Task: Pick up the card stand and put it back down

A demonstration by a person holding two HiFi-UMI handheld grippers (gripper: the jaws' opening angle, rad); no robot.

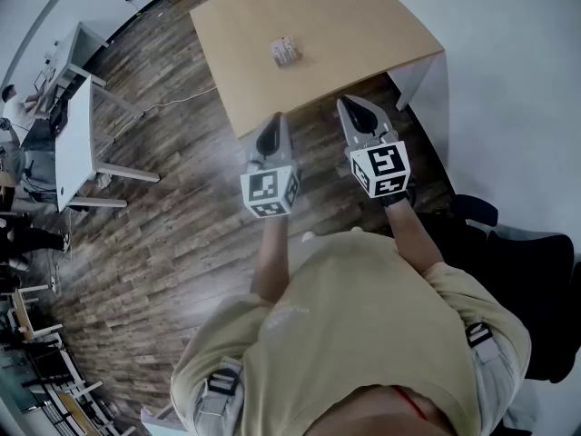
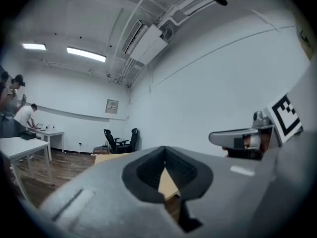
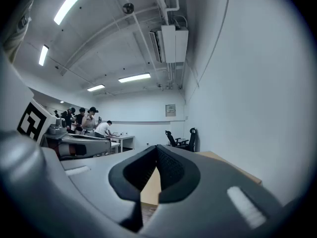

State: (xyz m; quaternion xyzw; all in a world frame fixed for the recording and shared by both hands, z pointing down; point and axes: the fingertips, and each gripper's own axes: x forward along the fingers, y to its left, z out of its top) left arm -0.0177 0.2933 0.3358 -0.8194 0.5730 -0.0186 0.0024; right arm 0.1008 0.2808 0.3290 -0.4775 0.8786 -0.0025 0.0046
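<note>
Left gripper [image 1: 275, 122]: I see its jaws pressed together, nothing between them. It is held level, just short of the table's near edge.
Right gripper [image 1: 351, 107]: jaws also closed tip to tip and empty. It is level, beside the left one and not touching it.
Card stand [image 1: 285, 52]: standing near the middle of the table [image 1: 363, 34], well apart from both grippers.
Table: light wooden top beside a white wall, on a dark plank floor [image 1: 163, 234].
Surroundings: white desks [image 1: 77, 143] off to my left, a black office chair [image 1: 545, 280] at my right.
</note>
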